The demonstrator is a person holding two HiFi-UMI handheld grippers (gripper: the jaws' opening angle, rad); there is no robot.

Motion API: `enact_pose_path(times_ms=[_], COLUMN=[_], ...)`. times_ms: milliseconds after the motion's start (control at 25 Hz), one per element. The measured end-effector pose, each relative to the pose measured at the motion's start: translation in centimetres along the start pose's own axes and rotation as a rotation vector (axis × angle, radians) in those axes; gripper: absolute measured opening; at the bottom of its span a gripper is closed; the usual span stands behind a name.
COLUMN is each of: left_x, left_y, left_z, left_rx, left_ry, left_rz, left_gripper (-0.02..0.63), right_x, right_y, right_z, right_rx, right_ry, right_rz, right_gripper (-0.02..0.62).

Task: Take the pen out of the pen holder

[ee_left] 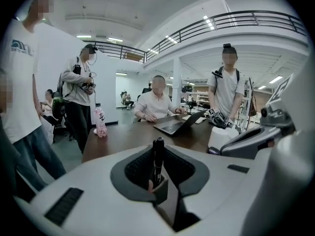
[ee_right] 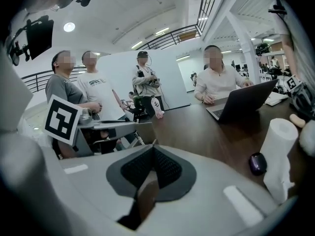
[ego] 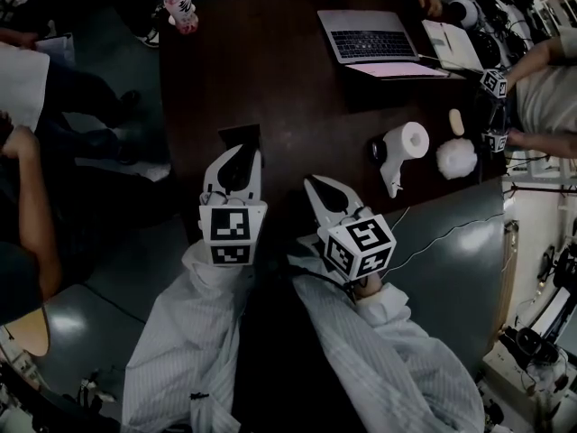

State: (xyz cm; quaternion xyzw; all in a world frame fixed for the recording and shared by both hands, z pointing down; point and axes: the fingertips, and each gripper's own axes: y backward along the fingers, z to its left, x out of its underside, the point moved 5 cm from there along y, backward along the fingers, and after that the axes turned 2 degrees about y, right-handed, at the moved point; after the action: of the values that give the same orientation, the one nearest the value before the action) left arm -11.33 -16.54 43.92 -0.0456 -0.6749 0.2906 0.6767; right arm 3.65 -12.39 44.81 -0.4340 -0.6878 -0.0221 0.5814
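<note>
A black pen (ee_left: 158, 160) stands upright between the jaws of my left gripper (ee_left: 158, 147), which is shut on it. In the head view that gripper (ego: 237, 158) hovers at the near edge of the dark brown table (ego: 288, 88), just behind a black pen holder (ego: 241, 136) that its jaws partly hide. The pen itself is too dark to make out from above. My right gripper (ego: 321, 188) hangs beside it on the right, and in its own view its jaws (ee_right: 153, 150) are shut with nothing between them.
On the table are an open laptop (ego: 370, 36), a pink-labelled bottle (ego: 181, 9), a white paper roll (ego: 406, 142), a dark mouse (ego: 378, 149) and a white fluffy ball (ego: 456, 158). People sit and stand around the table's far side and left.
</note>
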Motion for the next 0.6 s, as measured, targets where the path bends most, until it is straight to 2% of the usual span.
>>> enact_pose_path(times_ms=[160, 320, 600], left_x=[-1.8, -3.5, -5.4], left_y=[2.8, 5.8, 10.5], left_z=[0.2, 1.1, 3.0], left_rx=[-0.006, -0.034, -0.094], left_ry=[0.018, 0.033, 0.044], left_rz=[-0.07, -0.141, -0.199], left_gripper=[0.064, 0.064, 0.063], right_x=[-0.5, -2.1, -5.7], right_y=[0.0, -0.5, -1.6], right_z=[1.1, 2.9, 6.3], right_rx=[-0.033, -0.07, -0.129], right_ry=[0.005, 0.059, 0.144], right_rz=[-0.021, -0.06, -0.123], right_gripper=[0.002, 0.002, 0.002])
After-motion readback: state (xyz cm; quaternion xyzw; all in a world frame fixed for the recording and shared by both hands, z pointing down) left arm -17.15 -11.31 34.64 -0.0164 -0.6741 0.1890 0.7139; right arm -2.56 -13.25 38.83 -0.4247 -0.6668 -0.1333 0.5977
